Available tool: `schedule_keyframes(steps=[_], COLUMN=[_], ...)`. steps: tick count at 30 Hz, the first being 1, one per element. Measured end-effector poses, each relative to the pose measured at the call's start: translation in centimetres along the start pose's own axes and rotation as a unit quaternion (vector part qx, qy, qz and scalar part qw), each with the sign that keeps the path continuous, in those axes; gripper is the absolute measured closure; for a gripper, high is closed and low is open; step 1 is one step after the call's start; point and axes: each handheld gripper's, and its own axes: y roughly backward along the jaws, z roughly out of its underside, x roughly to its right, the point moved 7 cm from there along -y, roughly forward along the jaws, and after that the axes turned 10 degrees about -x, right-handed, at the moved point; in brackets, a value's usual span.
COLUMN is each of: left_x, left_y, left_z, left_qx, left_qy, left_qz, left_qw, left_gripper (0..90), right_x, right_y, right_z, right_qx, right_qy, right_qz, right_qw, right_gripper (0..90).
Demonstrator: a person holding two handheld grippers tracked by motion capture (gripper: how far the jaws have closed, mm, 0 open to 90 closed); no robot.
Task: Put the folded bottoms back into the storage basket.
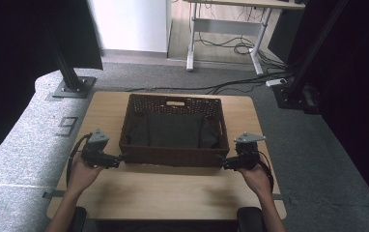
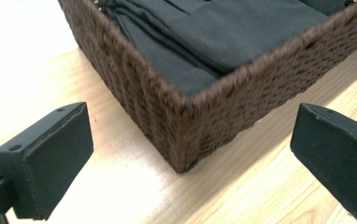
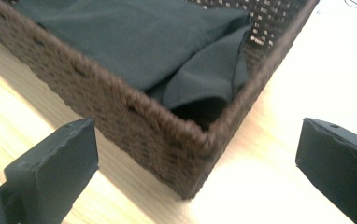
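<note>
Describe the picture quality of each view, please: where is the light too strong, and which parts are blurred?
High view: dim overall, sharp enough, soft shadows under the hands on the wooden table. Left gripper view: table washed out at upper left; the wicker basket corner looks slightly soft. Right gripper view: table overexposed at the right, and the black cloth lacks fine detail.

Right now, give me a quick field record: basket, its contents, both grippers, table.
basket: brown woven basket, centre of table, upright
contents: dark cloth lying inside
left gripper: open, at basket's near left corner, holding nothing
right gripper: open, at basket's near right corner, holding nothing
table: light wood table
</note>
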Motion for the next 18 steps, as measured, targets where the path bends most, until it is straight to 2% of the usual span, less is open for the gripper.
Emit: schedule_keyframes(steps=[8,18], left_x=[0.2,1.0], left_y=[-1.9,-4.7], left_z=[2.8,5.8], left_qx=[-0.003,-0.024], left_qy=[0.018,0.028], left_qz=[0.004,0.006], left_qw=[0.9998,0.9993], left_gripper=[0.0,0.0], right_x=[0.2,-0.1], right_y=[-1.8,-4.5], right_z=[2.5,5.7], right_qx=[-0.011,-0.03], right_qy=[-0.017,-0.039], right_qz=[0.004,-0.002], right_qw=[0.9998,0.9988], right_gripper=[0.0,0.0])
